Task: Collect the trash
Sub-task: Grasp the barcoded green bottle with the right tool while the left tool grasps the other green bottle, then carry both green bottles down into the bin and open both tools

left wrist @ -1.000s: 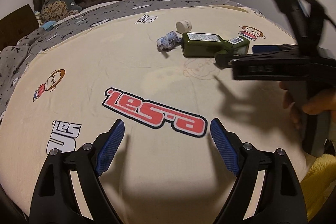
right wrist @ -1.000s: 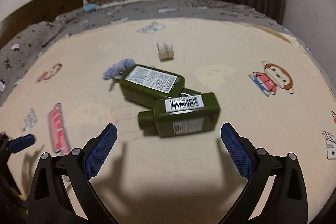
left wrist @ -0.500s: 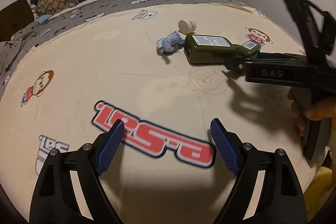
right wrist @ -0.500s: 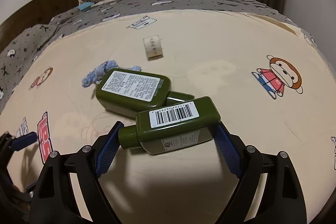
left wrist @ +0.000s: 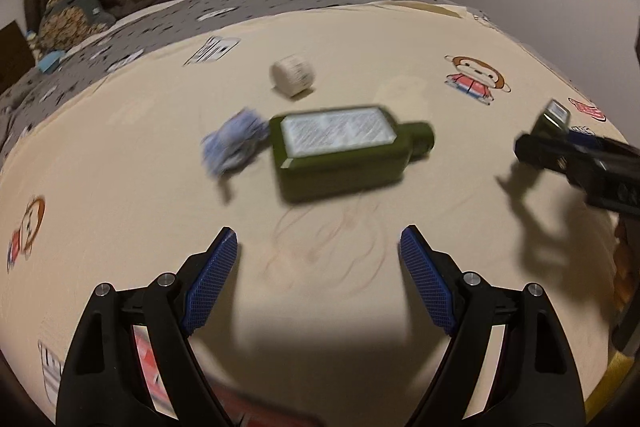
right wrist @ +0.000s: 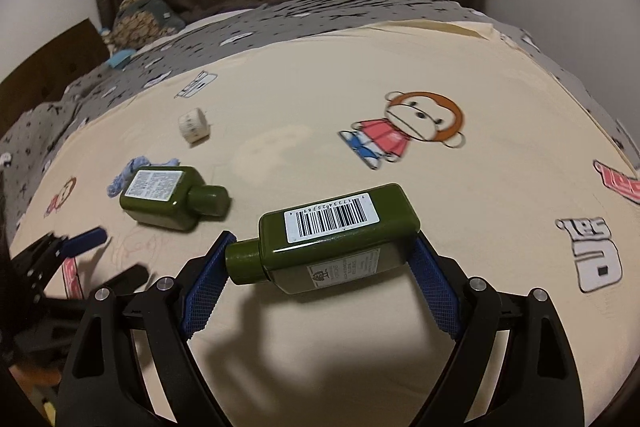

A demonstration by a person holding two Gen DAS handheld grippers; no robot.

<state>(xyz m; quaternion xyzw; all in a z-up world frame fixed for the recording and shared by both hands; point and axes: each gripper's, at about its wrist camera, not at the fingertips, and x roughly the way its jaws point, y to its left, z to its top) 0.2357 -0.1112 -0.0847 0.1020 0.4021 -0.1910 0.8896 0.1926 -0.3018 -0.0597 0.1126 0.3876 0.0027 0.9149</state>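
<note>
The bed carried the trash. The right tool had just closed its jaws endwise on a barcoded green bottle, apparently lifted clear. The left tool gaped empty near a second bottle, blue wad and white cap.

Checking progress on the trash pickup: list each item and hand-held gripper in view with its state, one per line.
Barcode bottle: capped, clamped end to end, lifted off the sheet.
Right hand-held gripper: shut on the barcode bottle.
Second green bottle: capped, lying on its side on the sheet.
Left hand-held gripper: open, holding nothing.
Blue crumpled wrapper: lying at that bottle's base.
White cap: lying on its side.
</note>
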